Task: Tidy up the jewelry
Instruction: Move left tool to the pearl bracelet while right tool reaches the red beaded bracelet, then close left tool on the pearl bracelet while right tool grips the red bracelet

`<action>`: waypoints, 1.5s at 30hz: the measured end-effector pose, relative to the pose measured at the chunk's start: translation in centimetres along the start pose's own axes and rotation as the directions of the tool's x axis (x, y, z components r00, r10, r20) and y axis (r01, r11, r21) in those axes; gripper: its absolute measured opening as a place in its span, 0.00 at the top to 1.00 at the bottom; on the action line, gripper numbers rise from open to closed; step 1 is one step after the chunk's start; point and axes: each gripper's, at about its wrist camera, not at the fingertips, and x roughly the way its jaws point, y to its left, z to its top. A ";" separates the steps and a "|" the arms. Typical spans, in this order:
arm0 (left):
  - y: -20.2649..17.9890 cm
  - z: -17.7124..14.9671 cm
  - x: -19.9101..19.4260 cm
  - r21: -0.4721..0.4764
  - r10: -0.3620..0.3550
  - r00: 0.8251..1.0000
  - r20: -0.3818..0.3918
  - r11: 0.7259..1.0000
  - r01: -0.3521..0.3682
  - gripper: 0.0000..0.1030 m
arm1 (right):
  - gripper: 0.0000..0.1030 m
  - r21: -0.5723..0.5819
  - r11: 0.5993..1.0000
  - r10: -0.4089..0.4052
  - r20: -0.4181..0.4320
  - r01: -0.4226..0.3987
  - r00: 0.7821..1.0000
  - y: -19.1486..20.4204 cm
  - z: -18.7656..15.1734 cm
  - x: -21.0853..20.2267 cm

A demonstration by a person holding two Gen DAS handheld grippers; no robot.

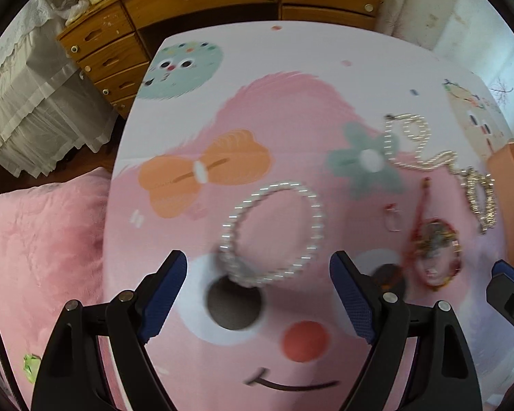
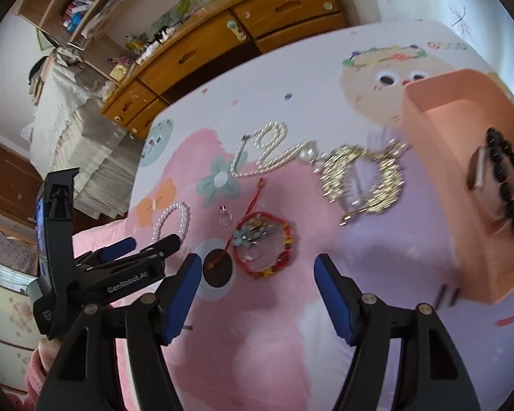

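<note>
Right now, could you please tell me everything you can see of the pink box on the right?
The pink box looks like smooth salmon plastic with rounded corners, open-topped and without a lid. It sits upright on the printed cloth at the right edge, apart from both grippers. Inside lie a dark bead bracelet and a brownish item I cannot identify. The gold chain lies just beside its left wall.

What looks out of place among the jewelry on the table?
Most pieces lie loose on the tablecloth: pearl bracelet, pearl necklace, gold chain, small ring, red bracelet. Only the black bead bracelet is in the pink box.
</note>
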 end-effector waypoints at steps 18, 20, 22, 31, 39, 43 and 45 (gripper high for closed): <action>2.2 -0.1 1.5 0.030 -0.087 0.989 0.119 0.996 0.084 0.38 | 0.38 -0.101 0.919 -0.375 0.069 0.381 0.924 1.9 -0.6 3.8; 2.3 -0.2 1.5 0.030 -0.087 0.987 0.135 0.996 0.084 0.51 | 0.55 -0.127 0.905 -0.401 0.067 0.407 0.914 2.1 -0.8 4.2; 2.3 -0.2 1.3 0.028 -0.086 0.984 0.157 0.996 0.083 0.64 | 0.70 -0.136 0.907 -0.396 0.047 0.399 0.917 2.0 -0.9 4.5; 2.6 -0.2 1.3 -0.013 -0.102 0.977 0.188 0.994 0.106 0.92 | 0.89 -0.145 0.930 -0.334 0.053 0.338 0.941 2.6 -0.9 4.0; 2.9 -0.8 -0.1 -0.048 -0.131 0.963 0.238 0.988 0.146 0.95 | 0.90 -0.184 0.925 -0.314 0.122 0.332 0.942 3.2 -0.8 2.1; 2.6 -0.9 -1.0 -0.048 -0.125 0.962 0.242 0.989 0.140 0.95 | 0.91 -0.206 0.926 -0.288 0.160 0.317 0.944 3.7 -0.7 0.8; 2.5 -0.9 -0.5 -0.056 -0.110 0.972 0.210 0.991 0.125 0.95 | 0.91 -0.223 0.923 -0.277 0.180 0.314 0.944 4.0 -0.7 0.3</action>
